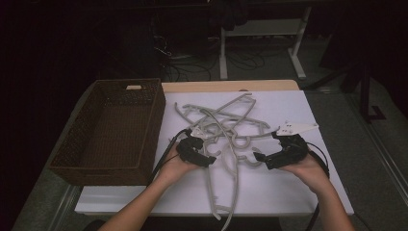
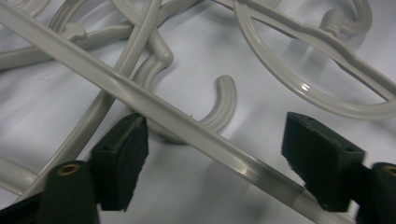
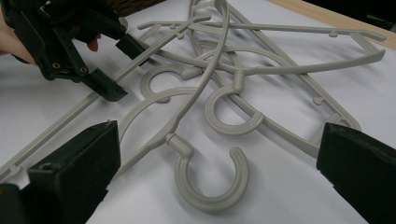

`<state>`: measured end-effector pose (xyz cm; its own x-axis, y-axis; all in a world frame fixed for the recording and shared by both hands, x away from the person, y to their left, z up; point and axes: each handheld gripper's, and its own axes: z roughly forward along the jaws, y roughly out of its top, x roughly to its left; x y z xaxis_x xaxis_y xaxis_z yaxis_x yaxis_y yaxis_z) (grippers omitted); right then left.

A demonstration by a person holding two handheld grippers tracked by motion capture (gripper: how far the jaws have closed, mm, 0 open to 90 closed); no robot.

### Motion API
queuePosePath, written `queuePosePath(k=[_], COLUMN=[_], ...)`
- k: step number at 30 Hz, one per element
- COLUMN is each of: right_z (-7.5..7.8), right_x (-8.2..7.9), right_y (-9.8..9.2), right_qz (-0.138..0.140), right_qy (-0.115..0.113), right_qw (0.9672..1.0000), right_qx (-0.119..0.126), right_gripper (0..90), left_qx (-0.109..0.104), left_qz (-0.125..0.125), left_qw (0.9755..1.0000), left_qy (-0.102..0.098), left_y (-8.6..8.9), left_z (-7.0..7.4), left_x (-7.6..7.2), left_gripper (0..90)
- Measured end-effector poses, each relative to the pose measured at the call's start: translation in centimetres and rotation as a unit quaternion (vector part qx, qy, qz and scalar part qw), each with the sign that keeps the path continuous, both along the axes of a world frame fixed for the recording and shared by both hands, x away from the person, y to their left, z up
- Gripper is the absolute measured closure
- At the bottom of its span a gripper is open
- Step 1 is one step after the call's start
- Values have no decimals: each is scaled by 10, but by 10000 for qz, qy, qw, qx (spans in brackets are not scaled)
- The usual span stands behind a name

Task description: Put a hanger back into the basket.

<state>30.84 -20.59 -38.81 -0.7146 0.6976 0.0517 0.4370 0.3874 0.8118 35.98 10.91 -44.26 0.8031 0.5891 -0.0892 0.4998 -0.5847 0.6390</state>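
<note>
Hangers (image 1: 226, 126) are lying in a tangled grey pile on the white table (image 1: 284, 187), and an exact count is not possible because the bars are crossing over one another; four hooks are showing in the right gripper view, so at least four are present. One long bar (image 1: 234, 192) is running off toward the near edge, where its end is hard to make out. Two grippers are working at the pile, one in each hand. The left gripper (image 1: 204, 154) is standing with its jaws apart, and in the left gripper view a straight hanger bar (image 2: 177, 123) is passing diagonally between the fingers (image 2: 123, 161), touching or just beside the left-hand pad; whether it is touching cannot be told, and it is not clamped. A curved hook end (image 2: 219, 109) is lying just beyond that bar. The right gripper (image 1: 262, 158) is also standing wide apart, holding nothing; a hook (image 3: 212, 179) is lying on the table between its fingers (image 3: 79, 172), apart from both. One brown wicker basket (image 1: 72, 149) is sitting beside the left gripper, its far corners lost in dim light.
</note>
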Motion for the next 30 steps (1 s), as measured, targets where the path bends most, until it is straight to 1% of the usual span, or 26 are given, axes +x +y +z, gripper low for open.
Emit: queuePosePath(k=[2, 3, 4, 8, 9, 12, 13, 14, 16, 17, 20, 22, 26, 29, 30], right_z=[0, 0, 0, 0, 0, -1, -1, -1, -1, -1, -1, -1, -1, -1, -1], right_x=[0, 0, 0, 0, 0, 0, 0, 1, 1, 1, 1, 1, 1, 1, 1], right_y=[0, 0, 0, 1, 1, 1, 1, 1, 0, 0, 0, 1, 1, 0, 0], right_qz=[-2, -2, -5, 7, 14, 11, 11, 1, -8, -9, -6, -6, -7, -16, -26], right_qy=[-1, -1, 3, 12, 5, 16, 16, 22, 25, 26, 28, 39, 43, 43, 42], right_qw=[10000, 10000, 10000, 10000, 10000, 10000, 10000, 10000, 10000, 10000, 10000, 10000, 10000, 10000, 10000], right_qx=[3, 3, 7, -11, -21, -16, -16, -17, -11, -8, -14, -28, -39, -31, -24], right_gripper=[0, 0, 0, 0, 0, 0, 0, 0, 0, 0, 0, 0, 0, 0, 0], left_qx=[5, -9, -37, -116, -116, -173, -173, -193, -200, -213, -166, -47, -96, -112, -139], left_qz=[29, 51, 73, 96, 96, 123, 123, 143, 150, 148, 157, 140, 179, 202, 250], left_qw=[10000, 10000, 9999, 9995, 9995, 9990, 9990, 9986, 9984, 9982, 9984, 9991, 9988, 9987, 9984], left_qy=[1, 40, 111, 294, 294, 400, 400, 475, 499, 542, 515, 407, 439, 462, 478], left_y=[0, 1, 2, 3, 3, 3, 3, 4, 3, 3, 2, -2, -2, 1, 5], left_z=[0, 0, 0, 0, 0, 0, 0, 0, 0, -1, -2, -2, -1, 0, 1], left_x=[0, 1, 2, 4, 4, 4, 4, 5, 5, 5, 4, 2, 3, 5, 7], left_gripper=[343, 343, 380, 415, 421, 439, 449, 458, 475, 483, 479, 474, 501, 533, 546])
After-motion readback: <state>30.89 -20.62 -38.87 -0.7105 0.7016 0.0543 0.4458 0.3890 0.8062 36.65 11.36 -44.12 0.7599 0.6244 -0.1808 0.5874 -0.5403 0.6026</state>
